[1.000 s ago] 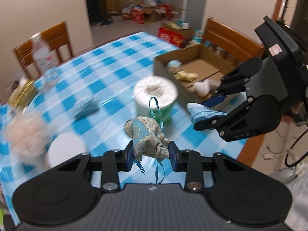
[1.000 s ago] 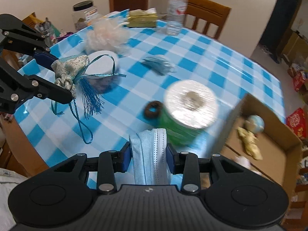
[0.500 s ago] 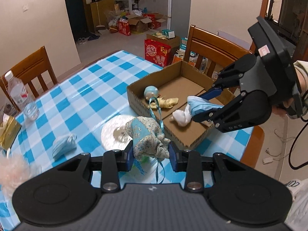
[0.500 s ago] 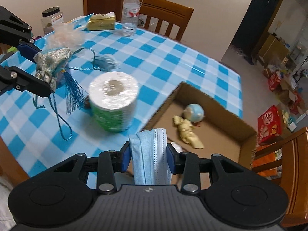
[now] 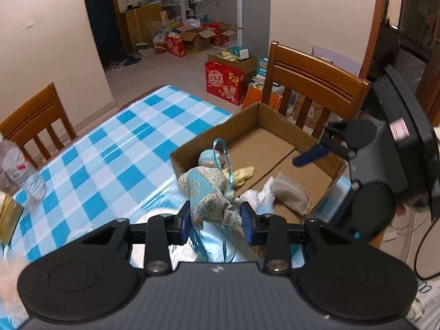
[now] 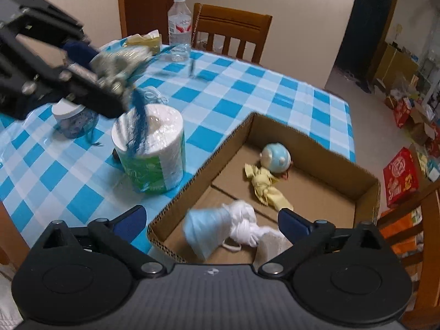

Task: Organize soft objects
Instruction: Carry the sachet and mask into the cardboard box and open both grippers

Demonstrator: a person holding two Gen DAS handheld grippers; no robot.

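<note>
My left gripper is shut on a blue-and-gold drawstring pouch with a tassel, held over the near corner of the cardboard box. In the right wrist view, my right gripper hangs over the box with its jaws opening wide. A light-blue face mask lies loose below them, touching neither pad, beside a white cloth. A small doll with a blue cap lies further in. The left gripper with the pouch shows blurred at the upper left.
A wrapped toilet-paper roll stands left of the box on the blue-checked tablecloth. A white-lidded jar and a water bottle stand further off. Wooden chairs ring the table. A beige pad lies in the box.
Both grippers have travelled from the table's middle to the box. The right gripper has opened and let go of the mask, which now lies in the box. The left still holds the pouch.
</note>
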